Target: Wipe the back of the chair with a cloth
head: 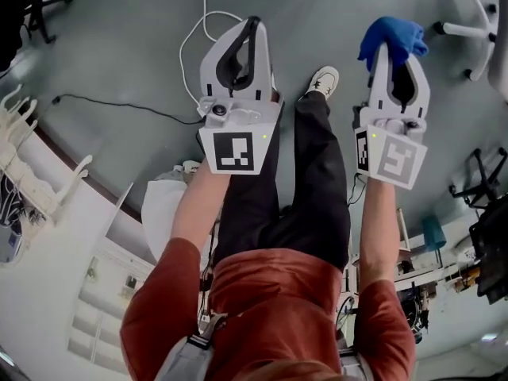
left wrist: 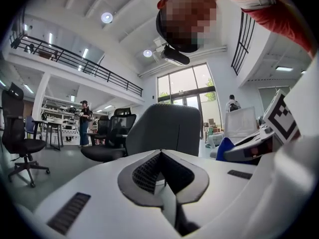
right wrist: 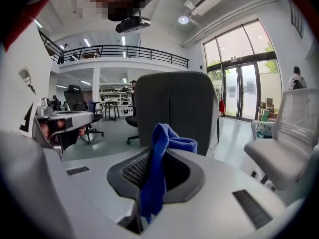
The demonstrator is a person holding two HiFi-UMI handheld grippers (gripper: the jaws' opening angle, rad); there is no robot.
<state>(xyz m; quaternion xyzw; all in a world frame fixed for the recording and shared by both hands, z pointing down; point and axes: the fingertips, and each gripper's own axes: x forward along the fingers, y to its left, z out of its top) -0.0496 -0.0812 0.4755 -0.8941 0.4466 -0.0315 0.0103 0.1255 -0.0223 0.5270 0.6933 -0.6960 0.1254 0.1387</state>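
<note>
A grey chair back stands upright straight ahead of both grippers and fills the middle of the left gripper view too. It does not show in the head view. My right gripper is shut on a blue cloth, which bunches above the fingertips and hangs down between the jaws. In the head view the cloth sits at the tip of the right gripper. My left gripper is shut with nothing in it, its tips meeting. Both are held short of the chair, side by side.
A white chair stands to the right and its base shows on the floor. Black office chairs and a standing person are to the left. A white cable lies near my shoe.
</note>
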